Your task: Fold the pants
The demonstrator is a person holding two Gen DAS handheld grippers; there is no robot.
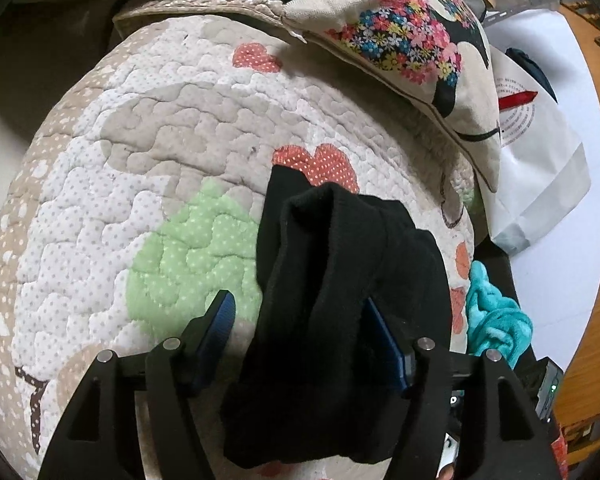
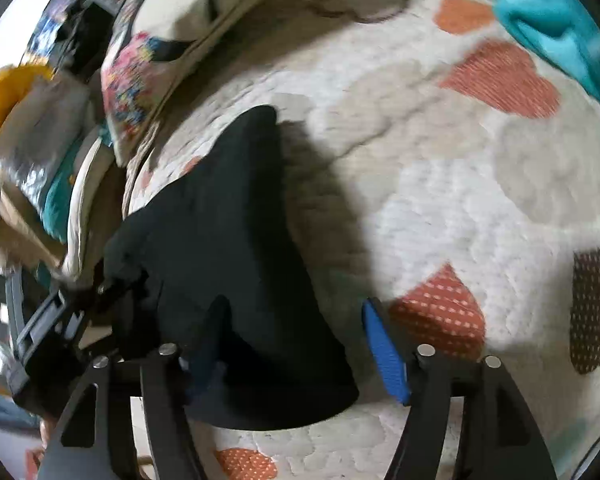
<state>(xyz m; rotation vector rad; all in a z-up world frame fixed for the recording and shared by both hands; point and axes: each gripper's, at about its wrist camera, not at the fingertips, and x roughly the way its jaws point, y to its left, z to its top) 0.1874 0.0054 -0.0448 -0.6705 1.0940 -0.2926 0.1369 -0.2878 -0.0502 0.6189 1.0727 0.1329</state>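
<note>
Lying bunched on the patchwork quilt (image 1: pixel 148 152), the black pants (image 1: pixel 340 300) rise between the blue pads of the left gripper (image 1: pixel 300 320), whose jaws stand wide apart with cloth draped between them, not pinched. To the right, a floral cushion (image 1: pixel 412 40) and teal cloth (image 1: pixel 496 316) border the quilt. The right gripper (image 2: pixel 296 328) likewise has its jaws spread, the pants (image 2: pixel 236 248) lying over its left finger.
</note>
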